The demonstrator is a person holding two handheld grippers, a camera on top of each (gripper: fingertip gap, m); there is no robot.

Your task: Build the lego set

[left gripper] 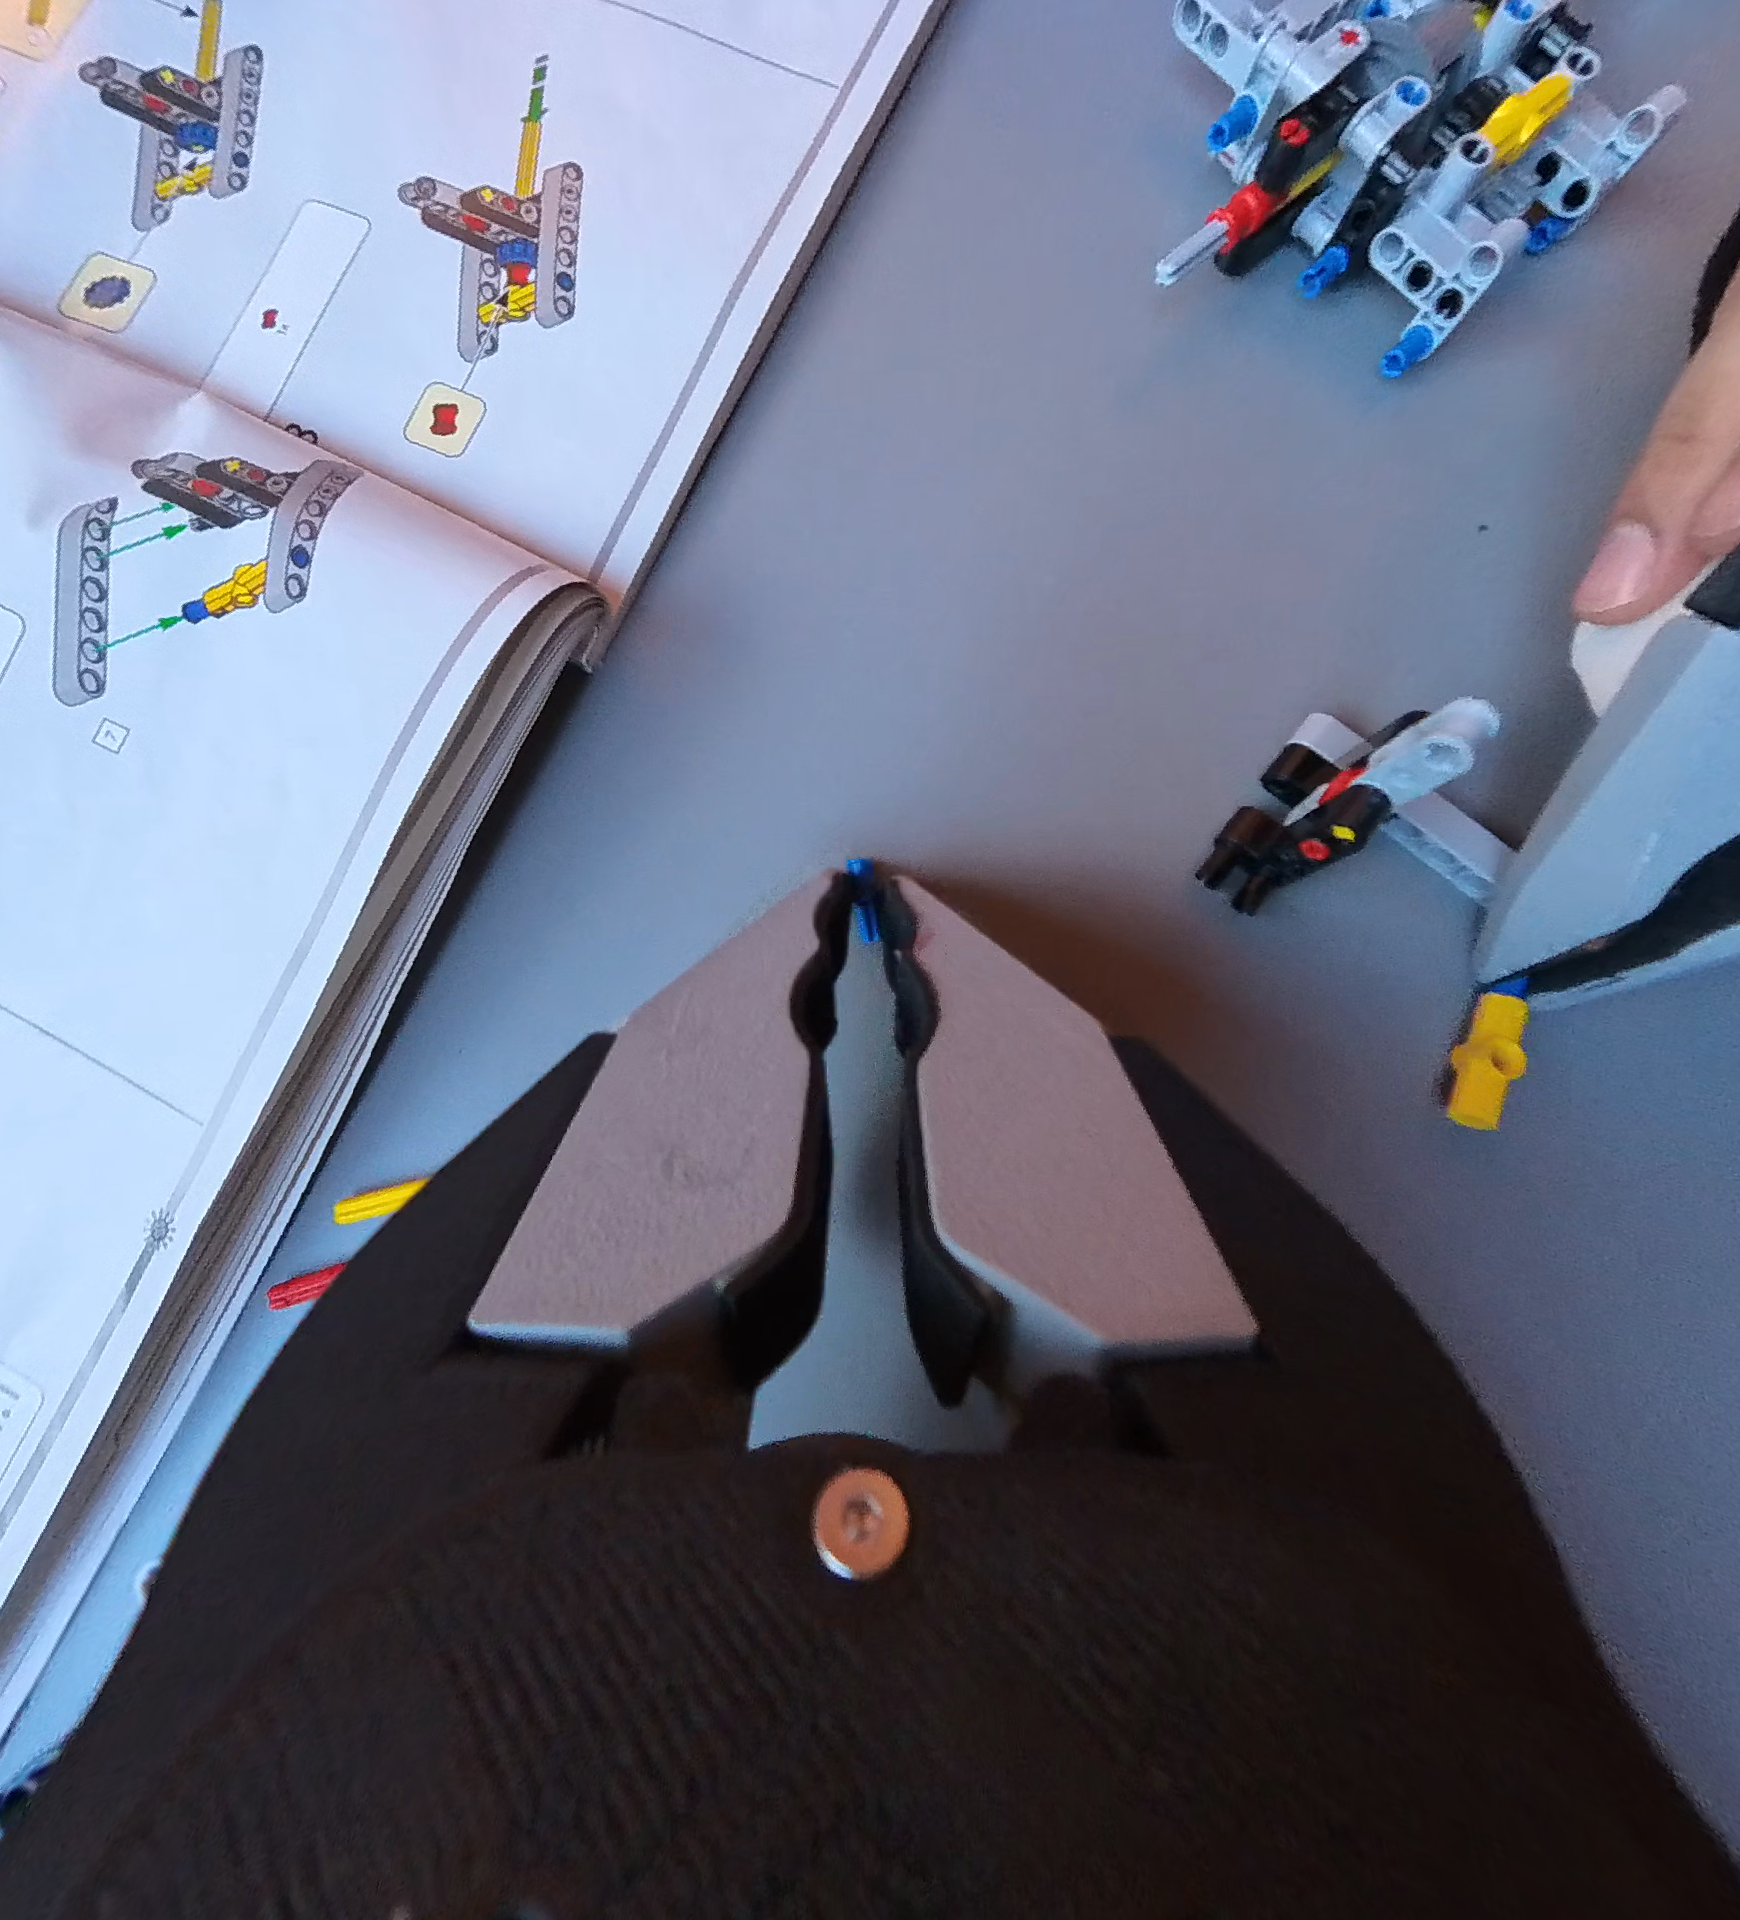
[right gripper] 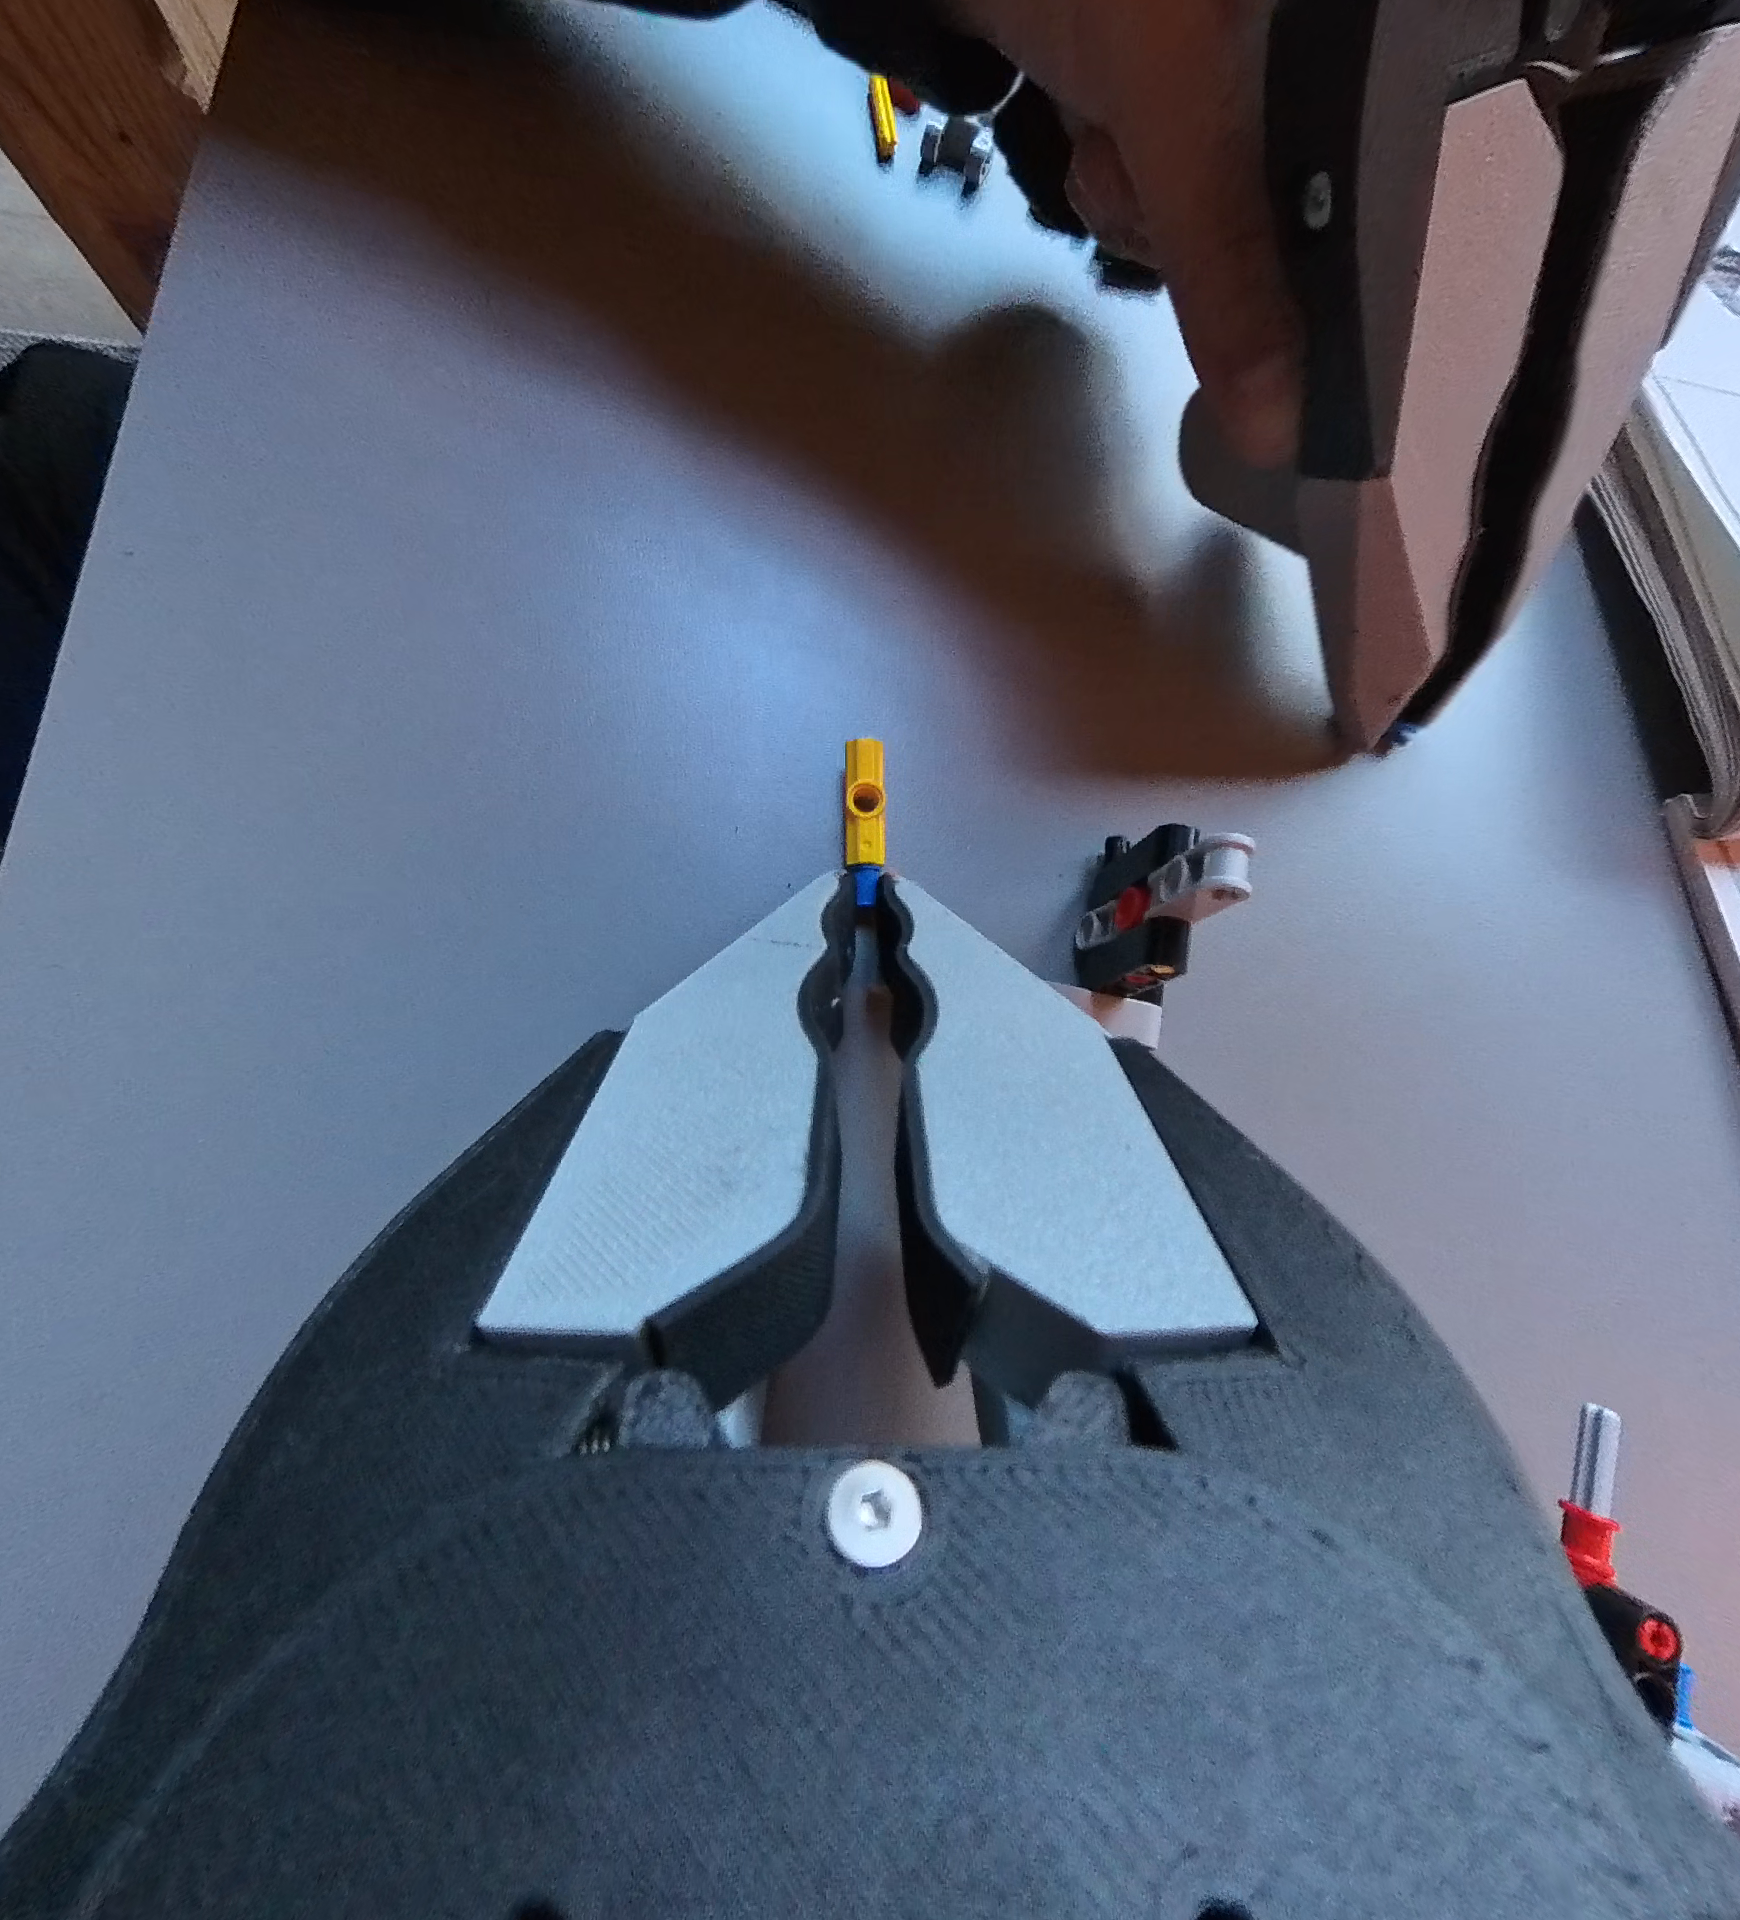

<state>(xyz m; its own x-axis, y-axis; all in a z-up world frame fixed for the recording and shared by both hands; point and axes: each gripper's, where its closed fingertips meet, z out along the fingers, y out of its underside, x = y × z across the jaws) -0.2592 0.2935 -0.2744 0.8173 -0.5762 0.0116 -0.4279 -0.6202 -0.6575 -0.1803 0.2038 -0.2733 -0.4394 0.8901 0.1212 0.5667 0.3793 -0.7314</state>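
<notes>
While a blue pin is pinched at the tips of the left gripper near the booklet, a yellow connector is held by its blue stub in the closed right gripper, with the grey model left lying far right.

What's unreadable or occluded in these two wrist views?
- Blue pin: mostly hidden between the left gripper fingertips, left view.
- Yellow axle and red axle: ends covered by the gripper body.
- Small parts: shadowed, too small, right view.
- Big assembly: cut by the right edge.
</notes>
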